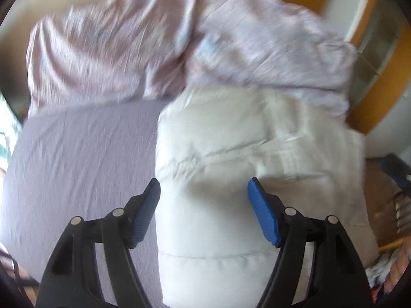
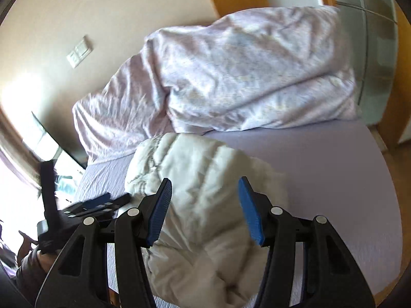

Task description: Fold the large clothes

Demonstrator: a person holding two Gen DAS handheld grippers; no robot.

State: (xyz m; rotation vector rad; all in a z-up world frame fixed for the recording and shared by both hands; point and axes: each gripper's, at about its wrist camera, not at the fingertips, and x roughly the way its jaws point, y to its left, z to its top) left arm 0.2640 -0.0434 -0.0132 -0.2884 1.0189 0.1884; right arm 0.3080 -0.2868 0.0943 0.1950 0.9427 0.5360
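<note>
A white quilted jacket (image 1: 231, 148) lies in a thick bundle on the lilac bed sheet (image 1: 77, 154). My left gripper (image 1: 203, 182) hovers over its near part, open, its blue pads (image 1: 262, 213) spread wide and gripping nothing. In the right wrist view the same jacket (image 2: 205, 154) lies rumpled below my right gripper (image 2: 204, 179), which is also open and holds no cloth. The left gripper (image 2: 102, 202) shows at the jacket's left edge with a hand (image 2: 33, 254) behind it. Both views are blurred.
A crumpled pale pink-lilac duvet (image 2: 244, 77) is heaped along the far side of the bed against the wall. A wooden door frame (image 1: 372, 77) stands on the right, with clutter (image 1: 393, 205) beside the bed. A wall switch (image 2: 79, 51) and a bright window (image 2: 15, 192) are on the left.
</note>
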